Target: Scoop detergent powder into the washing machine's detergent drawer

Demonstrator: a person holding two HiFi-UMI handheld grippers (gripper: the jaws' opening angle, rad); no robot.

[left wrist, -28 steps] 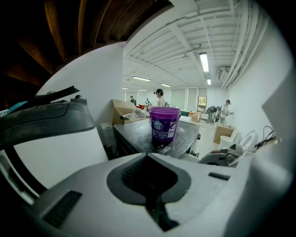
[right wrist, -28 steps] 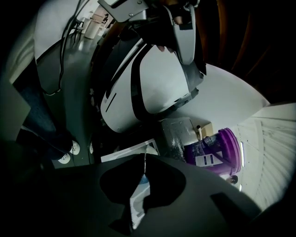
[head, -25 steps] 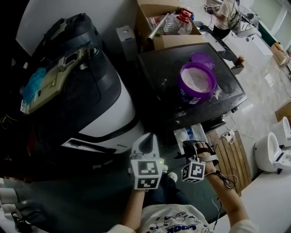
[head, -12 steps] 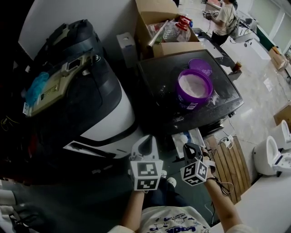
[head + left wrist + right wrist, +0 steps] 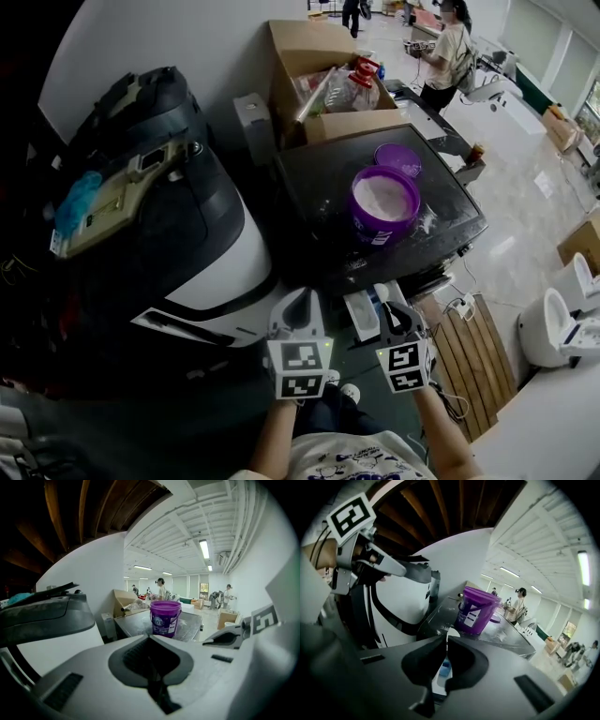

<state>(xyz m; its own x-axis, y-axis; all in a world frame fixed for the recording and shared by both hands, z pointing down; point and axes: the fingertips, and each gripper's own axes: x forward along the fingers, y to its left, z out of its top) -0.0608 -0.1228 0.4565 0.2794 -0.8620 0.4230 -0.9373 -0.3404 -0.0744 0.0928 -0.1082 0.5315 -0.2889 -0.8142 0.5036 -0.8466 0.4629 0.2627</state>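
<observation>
A purple bucket (image 5: pixel 384 202) of white detergent powder stands open on the dark washing machine top (image 5: pixel 319 187), with its purple lid (image 5: pixel 398 157) lying behind it. Below the front edge, the white detergent drawer (image 5: pixel 367 311) is pulled out, with something blue inside. My left gripper (image 5: pixel 298 309) hovers left of the drawer, shut and holding nothing. My right gripper (image 5: pixel 398 323) sits just right of the drawer, also shut and holding nothing. The bucket (image 5: pixel 165 617) appears beyond the left gripper (image 5: pixel 150 637). Past the right gripper (image 5: pixel 446 634) I see the bucket (image 5: pixel 478 611) and the drawer (image 5: pixel 442 670).
A big black-and-white machine (image 5: pixel 141 206) fills the left side. A cardboard box (image 5: pixel 328 75) of bottles stands behind the washer, with a small white box (image 5: pixel 251 117) beside it. A wooden slat platform (image 5: pixel 478 356) lies at the right. A person (image 5: pixel 448 47) stands far back.
The head view has pulled back, so the washer and bucket sit lower left. My right gripper has straightened, its marker cube now squarely facing the camera. The left gripper has barely moved.
</observation>
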